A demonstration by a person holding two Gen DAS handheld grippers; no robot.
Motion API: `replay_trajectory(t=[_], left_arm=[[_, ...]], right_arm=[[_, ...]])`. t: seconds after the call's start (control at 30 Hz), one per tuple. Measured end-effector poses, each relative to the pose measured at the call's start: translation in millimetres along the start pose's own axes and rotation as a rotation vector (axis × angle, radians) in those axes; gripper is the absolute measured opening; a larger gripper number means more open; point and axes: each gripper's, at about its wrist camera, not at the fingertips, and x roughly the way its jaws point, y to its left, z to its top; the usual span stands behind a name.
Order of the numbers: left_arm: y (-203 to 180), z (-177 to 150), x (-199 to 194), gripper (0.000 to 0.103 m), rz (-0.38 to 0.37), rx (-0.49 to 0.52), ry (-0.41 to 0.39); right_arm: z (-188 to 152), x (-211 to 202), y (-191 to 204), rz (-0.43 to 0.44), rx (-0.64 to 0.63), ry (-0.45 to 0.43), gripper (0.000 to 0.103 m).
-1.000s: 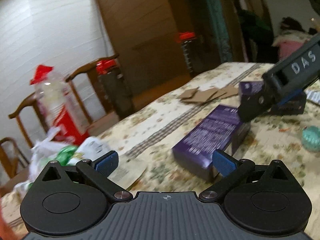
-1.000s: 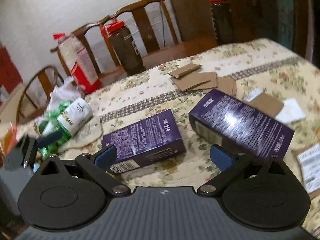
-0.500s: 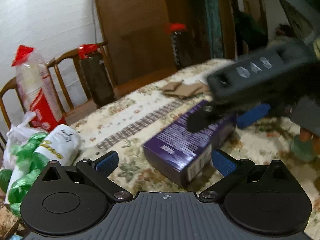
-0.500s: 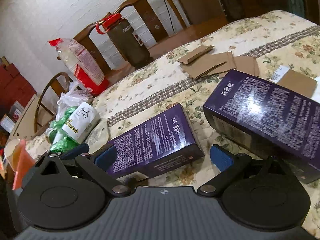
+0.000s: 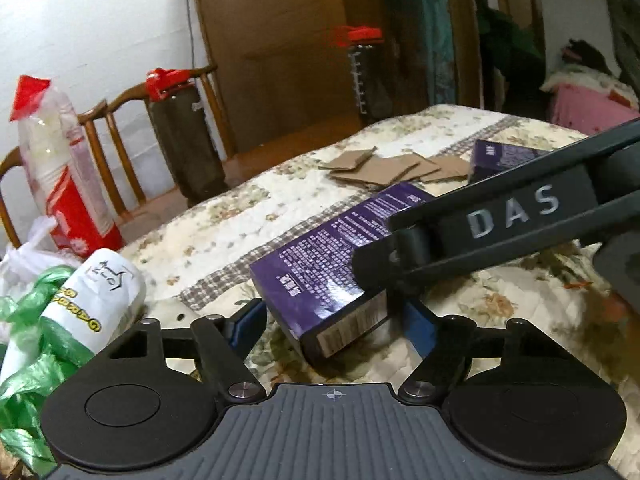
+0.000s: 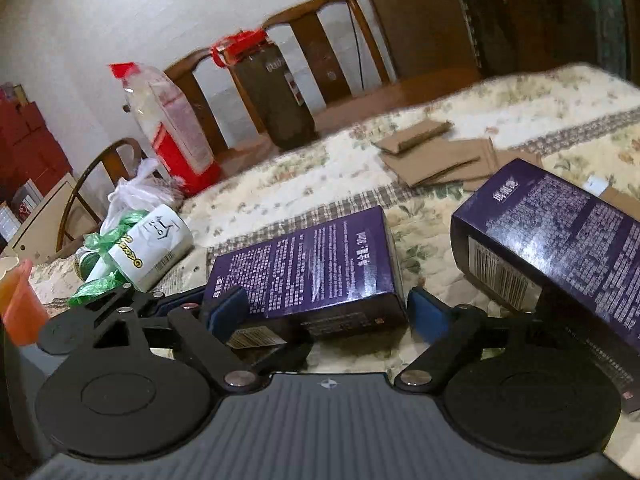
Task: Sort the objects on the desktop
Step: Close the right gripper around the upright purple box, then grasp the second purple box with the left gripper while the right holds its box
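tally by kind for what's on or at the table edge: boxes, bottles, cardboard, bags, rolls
Purple boxes: 2, nearer purple box and farther purple box
Red-capped dark bottles: 2, near bottle and far bottle
Cardboard pieces pile: 1 pile, exact piece count unclear
Red-and-clear bag: 1
White roll with green plastic: 1
Total: 7, counting the pile as one

Glossy purple carton [image 6: 316, 264] on quilted floral cloth [image 6: 280, 196].
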Motion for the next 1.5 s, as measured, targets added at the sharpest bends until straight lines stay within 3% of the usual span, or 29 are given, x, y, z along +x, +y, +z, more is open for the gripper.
replay_trajectory(t=[0.17,0.27,0.47,0.5,0.63,0.67,1.0,1.3,1.4,1.43,1.5], left_arm=[[4.6,-3.8,-6.0,0.067,-0.017,-0.025,-0.016],[-2.9,-8.3,-13.7,0.066,-0.008,0.021,-0.015],[3.5,-20.3,-28.4,0.067,-0.027,0.048,0.0],[6.7,-21.1,-29.5,0.073,-0.009,0.039,-0.003],[17.7,-17.0,-29.2,0.088,0.063,0.038,-0.019],[19.1,-15.3,-27.4,0.09,0.075,0.046,-0.025],[16.0,-11.4,-0.8,0.095,0.089,0.135,-0.021],[32.6,-15.0,-5.6,0.095,0.099,0.092,0.006],[37.3,-16.7,-7.4,0.095,0.115,0.084,0.007],[38.2,-16.9,-8.0,0.095,0.113,0.088,0.007],[38.2,-16.7,-10.8,0.095,0.104,0.103,-0.004]], right_arm=[[-2.1,-11.6,-10.6,0.033,0.037,-0.022,0.069],[-6.6,-18.7,-9.8,0.036,0.045,0.0,0.068],[-31.3,-36.6,7.7,0.079,-0.057,0.077,0.065],[-31.0,-39.0,6.0,0.097,-0.047,0.084,0.064],[-22.9,-47.1,0.3,0.043,-0.076,0.019,0.093],[-21.9,-48.9,-0.4,0.047,-0.1,0.005,0.096],[-24.6,-24.0,-0.1,0.062,-0.307,-0.016,0.097],[-28.8,0.2,31.6,-0.09,-0.572,0.008,0.096],[-32.1,5.8,40.0,-0.095,-0.622,-0.006,0.09],[-33.1,5.8,41.6,-0.085,-0.631,-0.008,0.078],[-33.4,4.2,41.4,-0.068,-0.612,-0.007,0.075]])
